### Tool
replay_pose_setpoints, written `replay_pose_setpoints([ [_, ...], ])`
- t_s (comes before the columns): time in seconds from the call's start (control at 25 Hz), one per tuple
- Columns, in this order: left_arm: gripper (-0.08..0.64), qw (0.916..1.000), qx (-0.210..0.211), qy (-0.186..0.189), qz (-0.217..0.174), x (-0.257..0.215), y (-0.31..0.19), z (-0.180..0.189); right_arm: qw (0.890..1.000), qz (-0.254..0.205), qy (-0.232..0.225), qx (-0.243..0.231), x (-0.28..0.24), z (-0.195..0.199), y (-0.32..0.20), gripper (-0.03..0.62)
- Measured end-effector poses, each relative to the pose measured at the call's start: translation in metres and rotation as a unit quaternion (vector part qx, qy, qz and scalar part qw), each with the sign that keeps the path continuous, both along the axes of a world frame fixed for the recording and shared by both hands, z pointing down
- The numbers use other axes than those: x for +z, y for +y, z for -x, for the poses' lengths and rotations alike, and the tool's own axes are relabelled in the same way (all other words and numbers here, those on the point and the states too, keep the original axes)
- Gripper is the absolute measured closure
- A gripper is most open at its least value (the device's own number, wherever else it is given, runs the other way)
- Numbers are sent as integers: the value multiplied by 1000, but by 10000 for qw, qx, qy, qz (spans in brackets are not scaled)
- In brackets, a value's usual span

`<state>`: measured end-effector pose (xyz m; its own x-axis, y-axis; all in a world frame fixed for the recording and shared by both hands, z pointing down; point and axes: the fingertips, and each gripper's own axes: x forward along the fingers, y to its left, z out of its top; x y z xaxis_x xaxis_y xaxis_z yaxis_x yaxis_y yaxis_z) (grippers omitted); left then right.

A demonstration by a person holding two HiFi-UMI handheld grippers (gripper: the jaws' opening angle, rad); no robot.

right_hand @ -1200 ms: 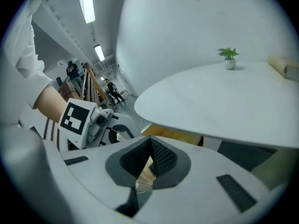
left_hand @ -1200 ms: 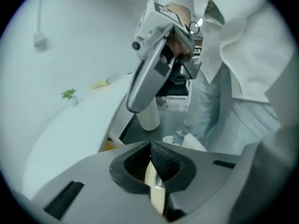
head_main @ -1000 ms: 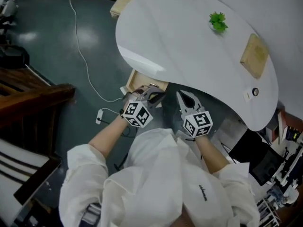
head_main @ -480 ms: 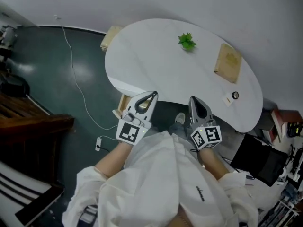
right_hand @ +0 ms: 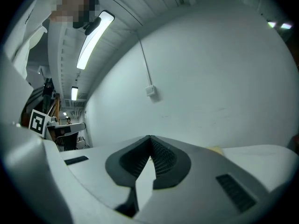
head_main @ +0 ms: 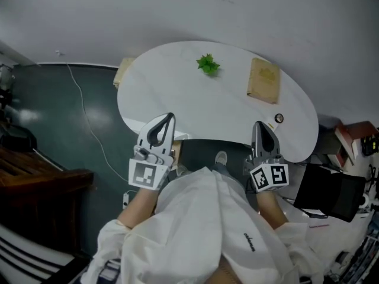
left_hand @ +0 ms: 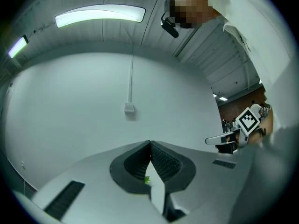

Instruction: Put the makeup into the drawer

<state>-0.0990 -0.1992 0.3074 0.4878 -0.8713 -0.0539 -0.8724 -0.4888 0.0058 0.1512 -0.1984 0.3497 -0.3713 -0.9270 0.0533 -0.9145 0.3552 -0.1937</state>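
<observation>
While holding left gripper (head_main: 170, 118) and right gripper (head_main: 259, 126) closed and empty at table (head_main: 177, 93) edge, 6 o'clock, treat stowing as probably complete; inspect unidentified round item (head_main: 278, 118) at 4 o'clock.

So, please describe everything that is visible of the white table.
The white table has a smooth top with a rounded, bean-like outline. It stands on a dark green floor, close to a pale wall. On it rest a small green plant, a flat tan board and a small dark round object near its right end. Its legs are not visible.
</observation>
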Motion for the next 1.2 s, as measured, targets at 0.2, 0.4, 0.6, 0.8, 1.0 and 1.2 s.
replay_pose_setpoints([
  [0.2,534,9998,-74,-161,-84,-3,-7,0,9995,-146,21,262,-14,-25,-3,575],
  [0.4,535,9997,-122,-190,-58,1,-11,0,9991,-160,61,381,-15,-37,-4,575],
  [0.6,535,9997,-95,-216,-33,3,-11,-2,9991,-162,63,389,-15,-36,-5,575],
  [0.8,535,9999,-68,-109,-1,3,-12,-3,9994,-94,-65,330,-13,-33,-6,575],
  [1.0,535,10000,-64,-67,24,1,-13,-3,9996,-97,-50,257,-13,-28,-7,575],
  [1.2,535,9999,-27,-104,-4,2,-9,-4,9997,-79,-18,227,-12,-24,-4,575],
])
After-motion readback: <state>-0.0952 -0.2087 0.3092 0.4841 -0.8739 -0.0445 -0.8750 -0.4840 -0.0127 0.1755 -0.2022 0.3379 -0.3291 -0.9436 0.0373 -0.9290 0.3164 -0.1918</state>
